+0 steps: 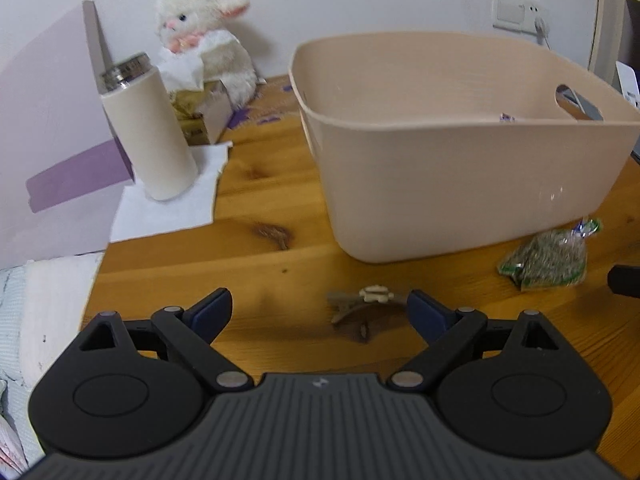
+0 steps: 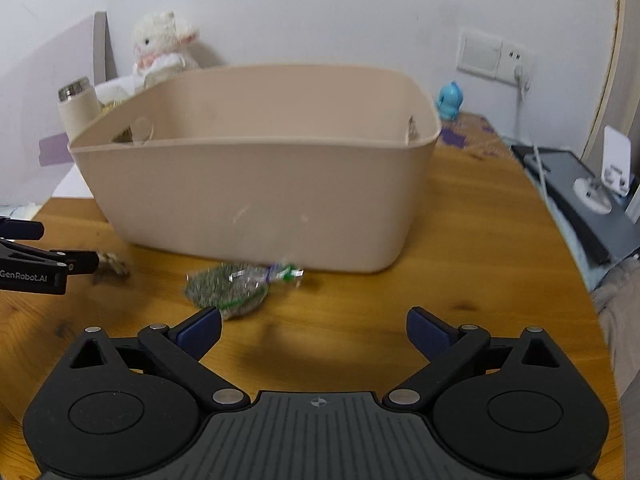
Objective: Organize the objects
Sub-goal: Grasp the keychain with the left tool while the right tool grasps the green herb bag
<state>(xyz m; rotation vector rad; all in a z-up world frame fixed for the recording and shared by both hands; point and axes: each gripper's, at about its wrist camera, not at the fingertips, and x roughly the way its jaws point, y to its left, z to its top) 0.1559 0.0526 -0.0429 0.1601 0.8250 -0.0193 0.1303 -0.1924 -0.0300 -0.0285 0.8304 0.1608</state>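
Observation:
A beige plastic bin (image 1: 460, 184) (image 2: 256, 196) stands on the wooden table (image 1: 260, 240). In front of it lies a brown hair clip (image 1: 362, 308) (image 2: 114, 266) with a pale ornament. My left gripper (image 1: 320, 314) is open just above the table, and the clip lies between its fingers, close to the right one, untouched. A clear bag of grey-green dried bits (image 2: 230, 288) (image 1: 546, 258) lies before the bin's front wall. My right gripper (image 2: 314, 330) is open, the bag just ahead of its left finger (image 2: 200, 326). Nothing is held.
A cream thermos (image 1: 150, 132) stands on a white napkin (image 1: 168, 200) at the left, with a tissue box (image 1: 202, 114) and a plush rabbit (image 1: 200, 28) behind it. A blue toy (image 2: 450, 100) and a dark device (image 2: 580, 196) sit at the right. The table edge runs close on the left.

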